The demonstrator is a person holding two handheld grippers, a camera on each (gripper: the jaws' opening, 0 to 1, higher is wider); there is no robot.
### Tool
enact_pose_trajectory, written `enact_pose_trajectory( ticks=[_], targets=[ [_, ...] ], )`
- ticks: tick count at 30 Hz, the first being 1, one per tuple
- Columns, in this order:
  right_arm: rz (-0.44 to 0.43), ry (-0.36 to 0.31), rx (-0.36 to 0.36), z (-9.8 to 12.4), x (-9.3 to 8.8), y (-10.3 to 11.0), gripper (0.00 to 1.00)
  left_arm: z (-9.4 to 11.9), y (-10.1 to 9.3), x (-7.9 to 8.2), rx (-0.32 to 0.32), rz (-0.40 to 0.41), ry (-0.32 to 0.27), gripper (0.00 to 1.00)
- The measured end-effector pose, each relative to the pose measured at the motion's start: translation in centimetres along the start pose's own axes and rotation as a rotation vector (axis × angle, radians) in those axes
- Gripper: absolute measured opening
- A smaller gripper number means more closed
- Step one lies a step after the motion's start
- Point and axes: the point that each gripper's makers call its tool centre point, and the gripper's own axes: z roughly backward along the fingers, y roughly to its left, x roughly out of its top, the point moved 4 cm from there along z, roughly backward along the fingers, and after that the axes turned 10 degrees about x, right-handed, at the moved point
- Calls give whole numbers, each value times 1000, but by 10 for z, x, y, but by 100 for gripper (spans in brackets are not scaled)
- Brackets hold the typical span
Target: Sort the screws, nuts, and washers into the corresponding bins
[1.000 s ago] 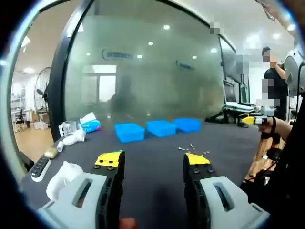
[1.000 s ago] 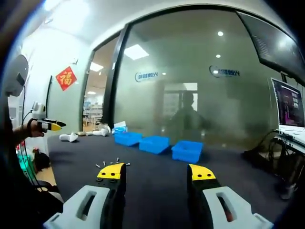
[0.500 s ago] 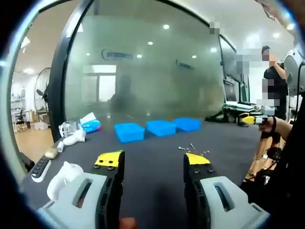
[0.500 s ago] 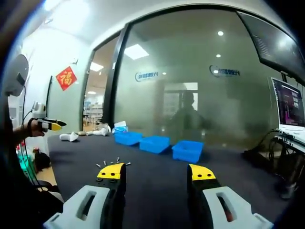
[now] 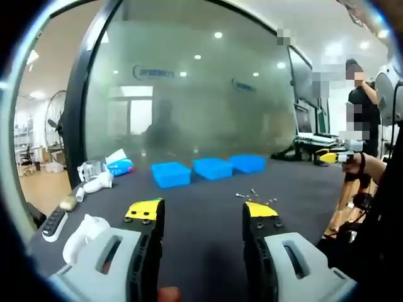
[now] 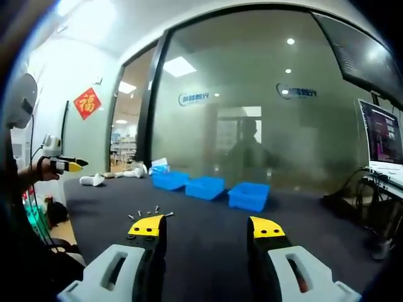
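Both tools are held above the dark surface (image 5: 201,207), jaws apart and empty. The small metal parts (image 5: 253,196) lie scattered just past the left tool (image 5: 203,211), off its right jaw; from the right tool (image 6: 209,224) they (image 6: 148,212) lie off its left jaw. Three blue bins (image 5: 213,168) stand in a row farther back.

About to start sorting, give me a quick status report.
Left gripper open, empty; right gripper open, empty. Small hardware loose on dark table. Three blue bins beyond. Path clear.
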Motion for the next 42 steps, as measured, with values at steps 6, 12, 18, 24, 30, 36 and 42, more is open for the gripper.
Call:
enact_pose_trajectory(
  ticks=[6, 12, 18, 24, 30, 36, 42],
  targets=[
    [-2, 12, 10, -2, 0, 2, 48, 1, 2, -1, 5, 2, 1, 48],
    [-49, 57, 33, -5, -3, 0, 46, 1, 2, -1, 3, 1, 3, 48],
    [-31, 104, 88, -12, -2, 0, 45, -1, 2, -5, -5, 1, 16, 48],
    [-21, 143, 180, -21, -1, 4, 45, -1, 0, -6, -18, -10, 26, 48],
    [-2, 203, 252, -31, -3, 3, 43, -1, -3, -10, -34, -24, 49, 49],
    [49, 251, 334, -40, -3, 13, 43, -2, -4, -10, -44, -22, 54, 49],
    [72, 281, 394, -46, -5, 22, 43, -4, -10, -13, -87, -31, 74, 49]
  ],
)
